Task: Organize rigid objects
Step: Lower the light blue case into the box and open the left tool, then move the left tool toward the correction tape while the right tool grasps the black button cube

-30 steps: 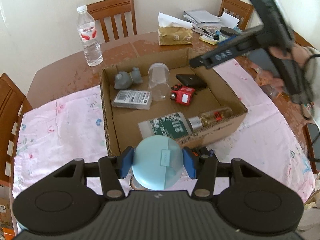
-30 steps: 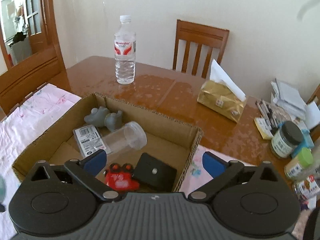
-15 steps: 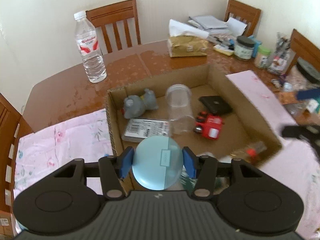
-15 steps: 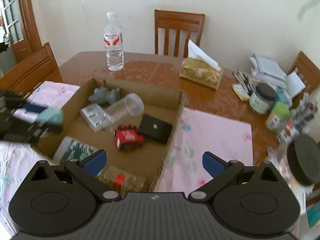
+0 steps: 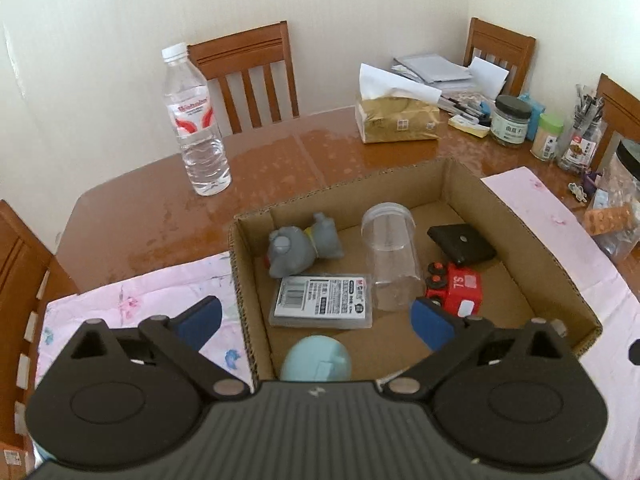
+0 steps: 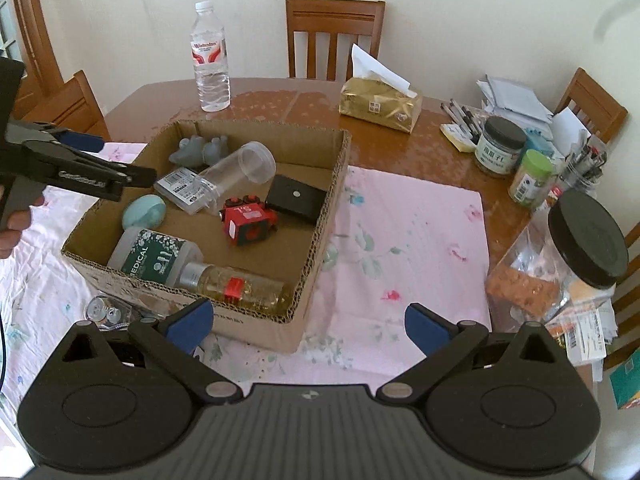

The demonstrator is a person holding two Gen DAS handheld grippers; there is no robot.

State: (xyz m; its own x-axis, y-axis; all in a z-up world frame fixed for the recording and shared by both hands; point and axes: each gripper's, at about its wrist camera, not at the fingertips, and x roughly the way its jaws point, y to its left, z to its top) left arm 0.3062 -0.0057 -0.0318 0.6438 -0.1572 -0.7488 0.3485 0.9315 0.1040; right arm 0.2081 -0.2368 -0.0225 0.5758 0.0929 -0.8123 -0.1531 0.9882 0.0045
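Note:
An open cardboard box (image 5: 520, 232) holds a grey toy (image 5: 298, 248), a clear jar (image 5: 390, 256), a black pad (image 5: 460, 244), a red toy car (image 5: 456, 286) and a labelled card pack (image 5: 322, 300). A light blue round case (image 5: 316, 360) lies on the box floor at its near left corner. My left gripper (image 5: 316, 318) hovers over it; its jaws are opening and the pads stand clear of the case. In the right wrist view the case (image 6: 144, 210) rests beside a green-labelled bottle (image 6: 156, 256) and a glass bottle (image 6: 236, 284). My right gripper (image 6: 307, 322) is open and empty, near the box's front right corner.
A water bottle (image 5: 196, 120) and a gold tissue box (image 5: 396, 120) stand behind the box. Jars, pens and papers crowd the right side, with a black-lidded jar (image 6: 584, 236) close by. A pink cloth (image 6: 400, 240) covers the table (image 5: 132, 216). Wooden chairs surround it.
My left gripper has opened wide and let go of the blue case, which now lies in the box. The right gripper has drawn back from the box.

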